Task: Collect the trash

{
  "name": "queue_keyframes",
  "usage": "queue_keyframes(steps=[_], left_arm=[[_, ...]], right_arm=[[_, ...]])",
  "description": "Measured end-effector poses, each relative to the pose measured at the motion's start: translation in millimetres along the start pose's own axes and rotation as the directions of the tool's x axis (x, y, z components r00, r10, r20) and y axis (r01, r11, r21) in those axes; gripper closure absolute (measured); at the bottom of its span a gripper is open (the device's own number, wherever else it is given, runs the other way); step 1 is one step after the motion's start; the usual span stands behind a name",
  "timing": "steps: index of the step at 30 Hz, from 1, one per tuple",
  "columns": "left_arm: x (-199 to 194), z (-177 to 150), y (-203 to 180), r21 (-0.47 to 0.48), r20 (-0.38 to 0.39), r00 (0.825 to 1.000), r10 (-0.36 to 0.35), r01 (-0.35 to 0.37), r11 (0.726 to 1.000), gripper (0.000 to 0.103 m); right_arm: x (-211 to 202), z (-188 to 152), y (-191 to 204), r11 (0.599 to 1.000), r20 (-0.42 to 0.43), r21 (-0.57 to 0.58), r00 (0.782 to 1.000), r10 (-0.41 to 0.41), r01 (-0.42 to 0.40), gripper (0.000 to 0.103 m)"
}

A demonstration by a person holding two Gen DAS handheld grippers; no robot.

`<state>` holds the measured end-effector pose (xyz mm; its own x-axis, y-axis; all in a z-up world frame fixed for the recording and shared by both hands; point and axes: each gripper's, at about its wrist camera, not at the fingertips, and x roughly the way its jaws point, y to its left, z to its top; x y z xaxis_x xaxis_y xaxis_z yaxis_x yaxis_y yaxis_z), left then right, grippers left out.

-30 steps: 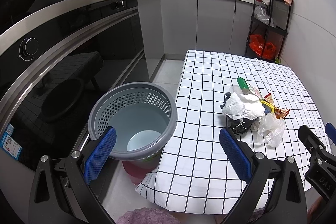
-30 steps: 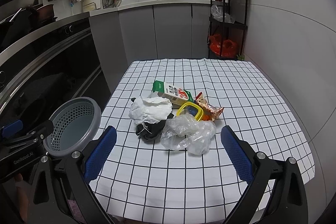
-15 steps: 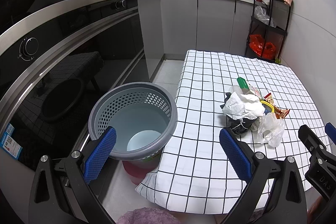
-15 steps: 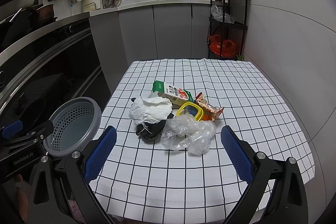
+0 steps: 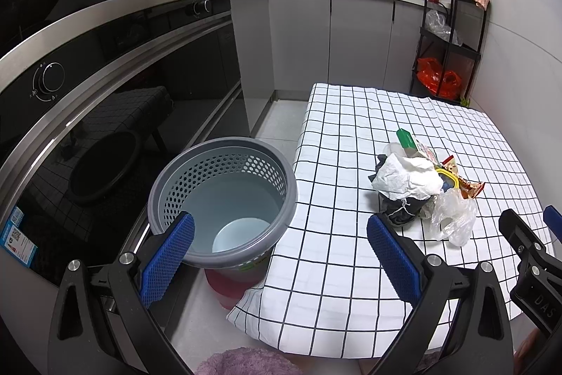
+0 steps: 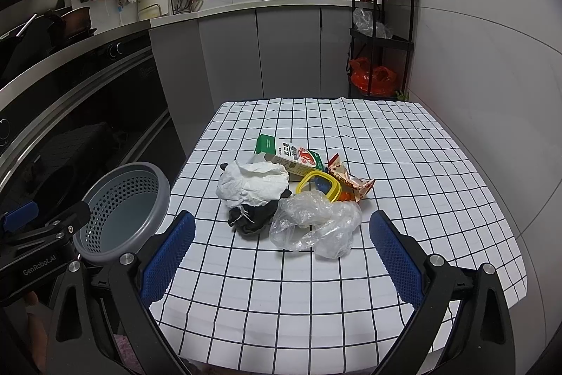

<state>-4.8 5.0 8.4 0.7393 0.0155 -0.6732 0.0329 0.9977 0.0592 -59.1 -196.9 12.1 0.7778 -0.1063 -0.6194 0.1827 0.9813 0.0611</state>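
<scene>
In the right wrist view, the round grey perforated plastic basket (image 6: 123,209) sits at lower left, beside the table's edge. Centre frame, on the black-and-white checked tablecloth (image 6: 404,143), the trash lies heaped: crumpled white paper (image 6: 251,185), a black rag (image 6: 253,220), a clear plastic bag (image 6: 316,224), a green-and-white carton (image 6: 288,155), a yellow ring (image 6: 318,187), a red wrapper (image 6: 347,180). The left gripper (image 5: 281,255) and right gripper (image 6: 281,255) both stand spread wide, holding nothing.

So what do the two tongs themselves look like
Both the left tongs and right tongs match: black angular plastic frames, silver bolt heads, blue textured pads. White lettering reads GenRobot.AI on the left one, DAS on the right.
</scene>
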Motion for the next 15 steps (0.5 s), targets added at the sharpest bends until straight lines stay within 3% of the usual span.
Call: queue_keyframes(steps=[15], left_arm=[[-1.9, -0.5, 0.6, 0.000, -0.001, 1.000, -0.003, 0.003, 1.000, 0.006]], right_arm=[[2.4, -2.9, -0.4, 1.000, -0.004, 0.002, 1.000, 0.008, -0.008, 0.008]])
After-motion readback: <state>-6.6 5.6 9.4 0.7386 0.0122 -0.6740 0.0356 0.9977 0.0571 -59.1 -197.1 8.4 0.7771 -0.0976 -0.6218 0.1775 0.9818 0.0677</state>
